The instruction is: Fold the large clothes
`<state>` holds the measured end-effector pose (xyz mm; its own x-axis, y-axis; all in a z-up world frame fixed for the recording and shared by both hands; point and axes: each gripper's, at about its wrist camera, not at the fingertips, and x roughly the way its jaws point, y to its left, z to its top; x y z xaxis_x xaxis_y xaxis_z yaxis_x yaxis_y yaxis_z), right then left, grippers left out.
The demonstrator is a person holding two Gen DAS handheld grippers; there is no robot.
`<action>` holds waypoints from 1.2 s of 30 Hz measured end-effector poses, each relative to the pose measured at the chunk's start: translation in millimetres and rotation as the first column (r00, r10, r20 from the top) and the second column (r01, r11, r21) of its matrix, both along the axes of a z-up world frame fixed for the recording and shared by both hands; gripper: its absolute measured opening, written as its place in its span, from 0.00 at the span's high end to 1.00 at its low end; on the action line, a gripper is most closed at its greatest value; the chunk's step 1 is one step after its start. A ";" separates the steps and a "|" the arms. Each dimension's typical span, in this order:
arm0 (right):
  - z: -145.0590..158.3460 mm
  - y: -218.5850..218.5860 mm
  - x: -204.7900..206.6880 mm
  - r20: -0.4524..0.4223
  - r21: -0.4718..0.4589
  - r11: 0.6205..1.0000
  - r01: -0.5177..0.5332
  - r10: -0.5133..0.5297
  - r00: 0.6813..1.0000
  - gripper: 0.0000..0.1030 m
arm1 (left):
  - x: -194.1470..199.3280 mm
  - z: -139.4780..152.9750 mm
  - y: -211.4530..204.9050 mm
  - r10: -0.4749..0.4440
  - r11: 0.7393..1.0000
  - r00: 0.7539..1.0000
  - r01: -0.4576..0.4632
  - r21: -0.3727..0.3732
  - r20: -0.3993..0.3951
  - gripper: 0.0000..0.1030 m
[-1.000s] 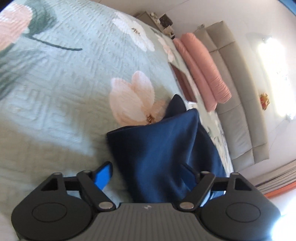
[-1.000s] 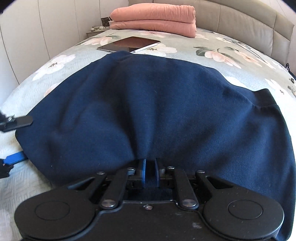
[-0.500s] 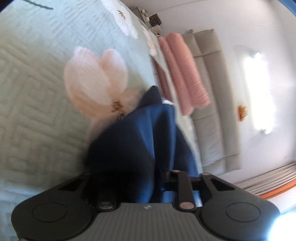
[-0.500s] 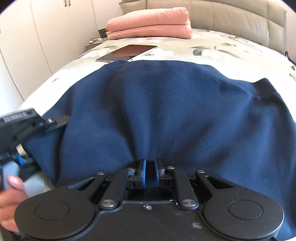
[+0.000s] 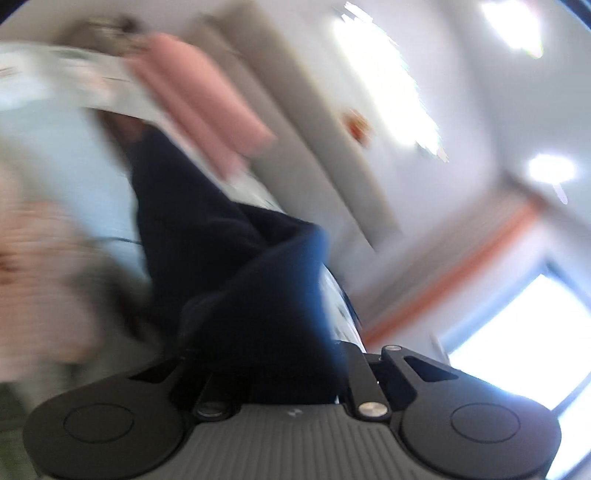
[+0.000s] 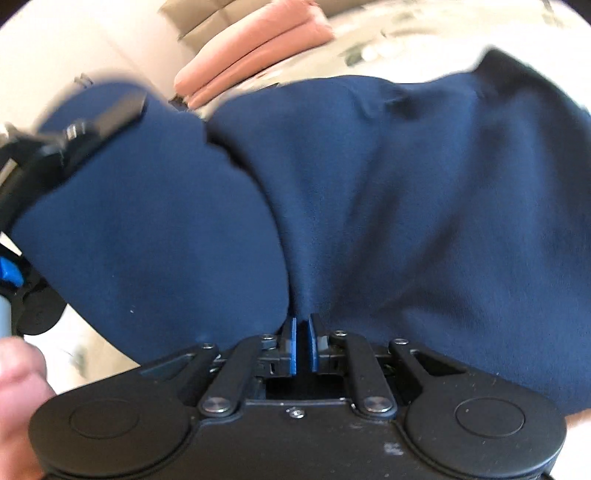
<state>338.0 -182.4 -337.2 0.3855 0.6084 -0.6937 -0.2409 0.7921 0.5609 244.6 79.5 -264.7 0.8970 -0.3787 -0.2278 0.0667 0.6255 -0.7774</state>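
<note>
Since a second earlier, both my grippers had lifted the dark cloth off the bed, and the left one had swung from looking down at the quilt to looking up toward the wall and ceiling. Through the left wrist camera, badly blurred, my left gripper was buried in the navy garment; its fingers were hidden by the fabric bunched over them, so I could not tell how far they stood apart. One pink folded blanket stack showed beyond it against the beige headboard, and one bright window at the lower right. Through the right wrist camera, my right gripper had its two blue pads pinched close on a fold of the navy garment, which hung raised and spread across nearly the whole view, one flap lapping over the rest on the left. My left gripper was clamped at the garment's far left corner, one black finger lying on the cloth. Behind lay the pink stack, two layers, on the flowered bedspread. No containers were seen.
</note>
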 end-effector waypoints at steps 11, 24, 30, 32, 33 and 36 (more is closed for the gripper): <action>-1.0 -121.6 -6.5 -0.176 0.234 0.946 0.225 -0.186 0.967 1.00 | 80.5 -8.1 -152.7 -0.465 0.883 0.885 0.465 0.060 -0.017 0.90; 68.5 -252.2 22.0 0.175 -0.232 0.900 0.369 -0.335 0.926 0.86 | 71.7 -43.3 -264.1 -0.450 0.611 0.852 0.513 0.603 -0.268 0.51; 117.5 -209.9 72.7 0.365 -0.255 0.940 0.228 -0.125 0.923 0.86 | 37.9 -21.2 -263.9 -0.571 0.565 0.801 0.542 0.622 -0.180 0.43; 129.6 -205.4 86.0 0.407 -0.277 0.935 0.222 -0.095 0.908 0.86 | 27.3 -17.2 -258.9 -0.622 0.559 0.764 0.588 0.585 -0.173 0.46; 129.7 -207.5 89.1 0.411 -0.285 0.934 0.216 -0.084 0.908 0.85 | 23.2 -15.3 -254.3 -0.628 0.557 0.758 0.595 0.579 -0.176 0.47; 127.2 -198.2 91.4 0.400 -0.303 0.941 0.154 -0.021 0.916 0.85 | 20.4 -2.7 -228.3 -0.558 0.619 0.813 0.540 0.570 -0.164 0.50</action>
